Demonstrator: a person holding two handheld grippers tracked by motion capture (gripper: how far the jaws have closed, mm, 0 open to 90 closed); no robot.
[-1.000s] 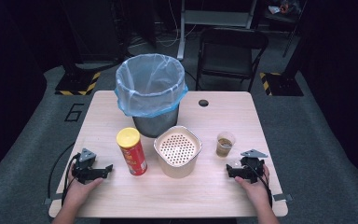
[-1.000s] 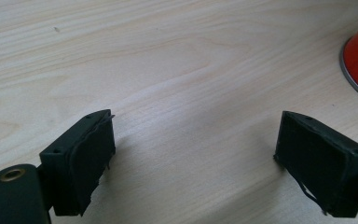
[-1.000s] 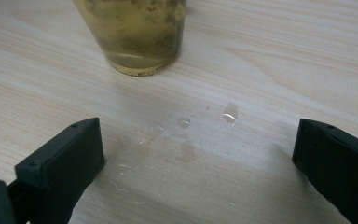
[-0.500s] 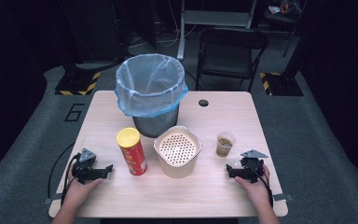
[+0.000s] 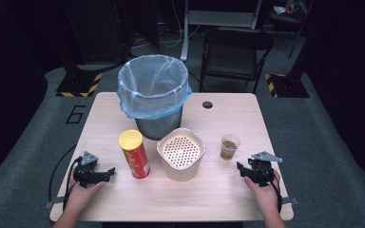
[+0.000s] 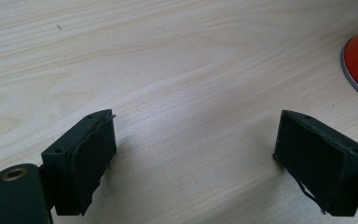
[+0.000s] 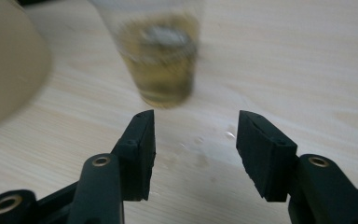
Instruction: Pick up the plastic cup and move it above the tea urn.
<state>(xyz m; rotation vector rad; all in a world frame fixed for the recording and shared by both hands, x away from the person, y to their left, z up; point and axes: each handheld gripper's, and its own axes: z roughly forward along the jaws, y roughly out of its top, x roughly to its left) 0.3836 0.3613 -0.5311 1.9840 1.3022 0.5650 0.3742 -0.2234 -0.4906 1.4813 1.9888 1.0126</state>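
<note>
Cup [image 7: 161, 56] stands just ahead of the open right gripper [image 7: 196, 140], untouched.

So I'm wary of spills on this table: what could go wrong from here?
1. The small clear plastic cup of brownish liquid stands uncovered just ahead of the right tongs, which are open; a clumsy grip may tip it.
2. Droplets already lie on the light wooden table near those tongs.
3. The tall red chip can with yellow lid could topple if the open left tongs bump it.

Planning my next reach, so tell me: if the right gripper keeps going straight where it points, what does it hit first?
Most likely the clear plastic cup of brownish liquid: it stands just beyond the right gripper, slightly off-centre between its open fingers.
</note>
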